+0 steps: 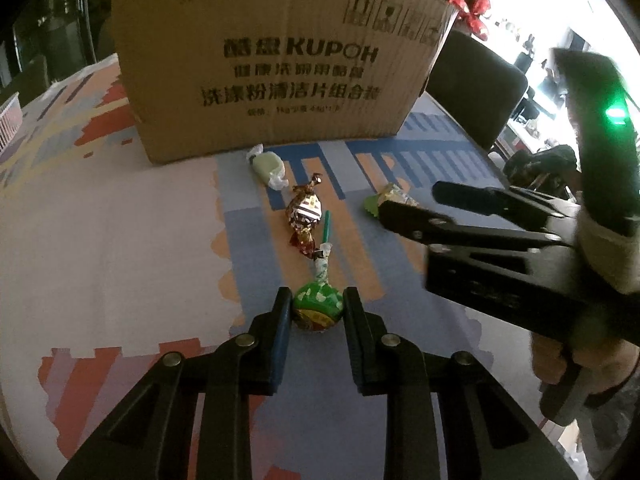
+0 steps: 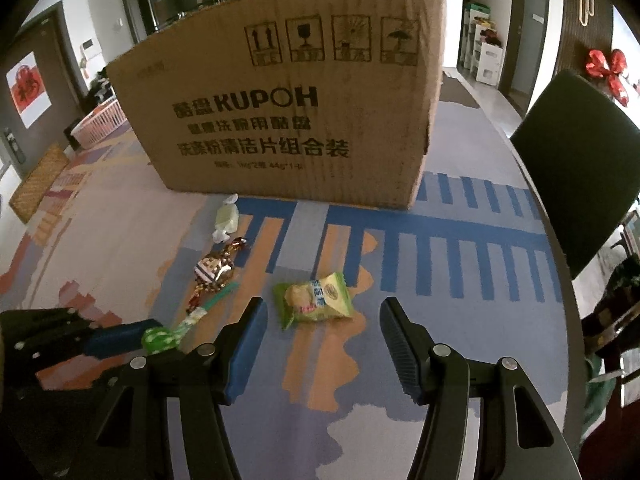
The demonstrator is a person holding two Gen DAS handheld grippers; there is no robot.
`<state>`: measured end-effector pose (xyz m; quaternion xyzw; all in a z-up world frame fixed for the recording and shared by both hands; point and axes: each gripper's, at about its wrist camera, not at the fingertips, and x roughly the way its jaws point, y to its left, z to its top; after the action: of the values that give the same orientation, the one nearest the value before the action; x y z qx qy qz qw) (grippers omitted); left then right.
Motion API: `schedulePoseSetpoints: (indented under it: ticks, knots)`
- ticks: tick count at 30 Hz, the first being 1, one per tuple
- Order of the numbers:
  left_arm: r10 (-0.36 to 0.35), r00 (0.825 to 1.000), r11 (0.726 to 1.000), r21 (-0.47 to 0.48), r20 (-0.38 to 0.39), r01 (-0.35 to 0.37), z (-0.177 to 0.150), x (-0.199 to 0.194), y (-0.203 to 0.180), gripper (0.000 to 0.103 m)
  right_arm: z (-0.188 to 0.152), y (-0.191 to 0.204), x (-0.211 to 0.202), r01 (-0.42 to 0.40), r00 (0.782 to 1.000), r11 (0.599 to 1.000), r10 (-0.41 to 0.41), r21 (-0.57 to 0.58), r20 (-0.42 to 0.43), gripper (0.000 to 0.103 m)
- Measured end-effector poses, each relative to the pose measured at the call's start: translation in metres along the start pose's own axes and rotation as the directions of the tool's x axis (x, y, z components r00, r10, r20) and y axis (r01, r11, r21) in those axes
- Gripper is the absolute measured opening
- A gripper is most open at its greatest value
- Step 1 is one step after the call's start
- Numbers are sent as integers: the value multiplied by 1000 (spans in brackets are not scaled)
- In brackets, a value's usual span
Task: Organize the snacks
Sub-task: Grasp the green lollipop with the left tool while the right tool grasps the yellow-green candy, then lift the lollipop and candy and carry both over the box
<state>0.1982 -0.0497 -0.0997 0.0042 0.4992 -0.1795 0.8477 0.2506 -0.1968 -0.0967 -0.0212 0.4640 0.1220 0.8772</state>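
The left fingers [image 1: 284, 312] clamp the lollipop [image 1: 318, 307] on the tabletop [image 1: 120, 240]; its stick points ahead toward a foil candy [image 1: 306, 212] and the box [image 1: 276, 68].

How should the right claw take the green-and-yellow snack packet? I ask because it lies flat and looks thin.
Grip the green-and-yellow packet across its puffed middle, coming steeply from above. It lies flat on the patterned tablecloth with crimped ends left and right, just ahead of the open right claw. The crimped edges are thin and would likely slip.
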Motion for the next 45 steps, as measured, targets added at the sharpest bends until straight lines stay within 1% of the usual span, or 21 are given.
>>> schedulePoseSetpoints:
  ticks: [5,9,10,11,13,16,21,27,30,39,45]
  knots:
    - [25,999,1000,-8,45,-24,3,-15,1,26,2,3,14,9,1000,1000,-9,-3,-22,60]
    - [38,997,999,-24,67,-36,9,-20,6,26,3,10,17,28,999,999,-28,-21,-17,59]
    - [41,997,999,-28,71,-39,10,-21,7,26,3,12,17,33,999,999,-33,-22,-15,53]
    - [45,996,999,-31,73,-43,11,-21,9,26,3,13,18,45,999,999,-45,-26,-13,46]
    - [49,996,998,-35,77,-47,13,-20,9,26,3,15,19,60,998,998,-60,-30,-6,38]
    - [49,996,998,-45,80,-45,15,-19,9,26,3,12,18,43,999,999,-43,-11,-7,34]
    - [43,993,998,-51,106,-38,16,-28,8,26,1,4,0,23,1000,1000,-23,11,16,34]
    - [37,988,998,-55,151,-29,19,-47,8,26,2,10,-34,6,997,1000,-8,25,79,34]
    - [39,982,998,-51,185,-30,21,-61,5,26,4,12,-54,-1,992,1000,-3,27,123,34]
    - [33,958,999,-41,284,-22,34,-101,1,26,19,21,-100,-21,970,1000,18,12,242,34]
    - [47,934,999,-41,354,-35,47,-126,4,26,33,27,-121,-25,951,1000,23,3,308,34]
